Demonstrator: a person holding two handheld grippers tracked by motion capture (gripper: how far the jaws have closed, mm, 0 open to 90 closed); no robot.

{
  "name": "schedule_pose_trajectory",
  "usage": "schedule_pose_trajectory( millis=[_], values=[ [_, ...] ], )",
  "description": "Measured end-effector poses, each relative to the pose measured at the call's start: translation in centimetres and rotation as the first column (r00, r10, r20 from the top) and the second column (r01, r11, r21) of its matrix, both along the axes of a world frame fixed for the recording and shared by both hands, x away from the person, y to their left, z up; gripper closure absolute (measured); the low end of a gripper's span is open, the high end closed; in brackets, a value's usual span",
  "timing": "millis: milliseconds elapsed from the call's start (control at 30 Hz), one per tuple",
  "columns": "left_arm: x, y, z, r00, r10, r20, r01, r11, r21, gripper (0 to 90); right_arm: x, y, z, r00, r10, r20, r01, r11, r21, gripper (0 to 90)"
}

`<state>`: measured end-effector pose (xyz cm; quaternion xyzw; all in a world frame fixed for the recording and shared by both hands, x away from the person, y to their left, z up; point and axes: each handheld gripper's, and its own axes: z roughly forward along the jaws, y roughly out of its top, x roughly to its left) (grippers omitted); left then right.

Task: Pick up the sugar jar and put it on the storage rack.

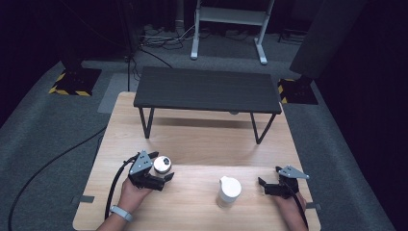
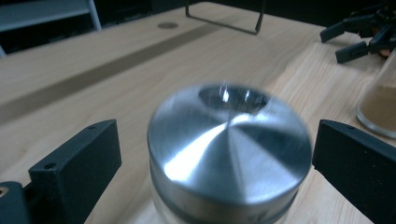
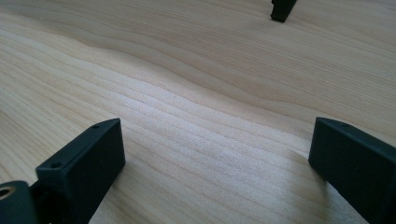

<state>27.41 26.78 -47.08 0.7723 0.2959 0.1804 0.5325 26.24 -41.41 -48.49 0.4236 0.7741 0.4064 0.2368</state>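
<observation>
Between the wide left claw [image 2: 215, 154], the blurred steel-capped jar [image 2: 229, 149] is cut off below.

No text, label, brand or number can be read on anything here. The only sign is the yellow-and-black hazard striping [image 1: 70, 83] on the floor.

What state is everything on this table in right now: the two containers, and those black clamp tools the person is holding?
Metal-capped jar: upright on the table, cap on, between the left jaws with gaps on both sides.
White-lidded jar: upright, lid on, standing free; brownish contents show through its glass.
Left hand-held gripper: open around the metal-capped jar, not pressing it.
Right hand-held gripper: open, empty, low over the wood.
Small black table: standing at the far end.
</observation>
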Motion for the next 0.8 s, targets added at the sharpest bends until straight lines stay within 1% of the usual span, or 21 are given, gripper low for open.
schedule_pose_trajectory(
  millis=[33, 133, 200, 267, 300, 333, 367, 400, 467, 633, 800],
  values=[
    [0.1, 0.2, -0.3, 1.0000, -0.006, -0.006, 0.005, 1.0000, -0.007, 2.4, 0.0, 0.0, 0.0, 1.0000, 0.000, 0.000, 0.000, 1.000, 0.000, 3.2],
    [0.5, 0.7, -1.0, 0.9994, -0.027, -0.020, 0.027, 0.9993, -0.026, 10.4, 0.0, 0.0, 0.0, 1.0000, 0.001, 0.000, -0.001, 1.000, 0.000, 3.2],
    [0.6, 0.8, -1.3, 0.9992, -0.035, -0.017, 0.035, 0.9990, -0.028, 14.9, 0.0, 0.0, 0.0, 1.0000, 0.002, 0.000, -0.002, 1.000, 0.000, 3.2],
    [0.5, 0.7, -1.5, 0.9992, -0.039, -0.003, 0.039, 0.9991, -0.018, 18.8, 0.0, 0.0, 0.0, 1.0000, 0.003, 0.000, -0.003, 1.000, 0.000, 3.2],
    [0.4, 0.7, -2.0, 0.9988, -0.047, 0.011, 0.047, 0.9988, -0.015, 22.0, 0.0, 0.0, 0.0, 1.0000, 0.003, 0.000, -0.003, 1.000, 0.000, 3.2],
    [0.2, 0.7, -2.2, 0.9988, -0.046, 0.016, 0.046, 0.9988, -0.017, 24.3, 0.0, 0.0, 0.0, 1.0000, 0.003, 0.000, -0.003, 1.000, 0.000, 3.2],
    [0.0, 0.8, -2.7, 0.9983, -0.045, 0.038, 0.046, 0.9988, -0.020, 26.1, 0.0, 0.0, 0.0, 1.0000, 0.003, 0.000, -0.003, 1.000, 0.000, 3.2],
    [0.1, 1.1, -3.2, 0.9977, -0.051, 0.044, 0.052, 0.9980, -0.035, 30.1, 0.0, 0.0, 0.0, 1.0000, 0.003, 0.000, -0.003, 1.000, 0.000, 3.2],
    [-0.2, 1.0, -3.3, 0.9971, -0.045, 0.062, 0.047, 0.9984, -0.031, 30.5, 0.0, -0.1, 0.0, 1.0000, 0.004, 0.000, -0.004, 1.000, 0.000, 3.2],
    [-0.6, 0.9, -4.0, 0.9959, -0.030, 0.085, 0.034, 0.9982, -0.048, 30.8, 0.0, -0.1, 0.0, 1.0000, 0.006, -0.001, -0.006, 1.000, 0.000, 3.2],
    [-0.7, 1.0, -4.3, 0.9952, -0.031, 0.093, 0.036, 0.9979, -0.054, 31.0, 0.0, -0.1, 0.0, 1.0000, 0.009, -0.001, -0.009, 1.000, 0.000, 3.2]
  ],
)
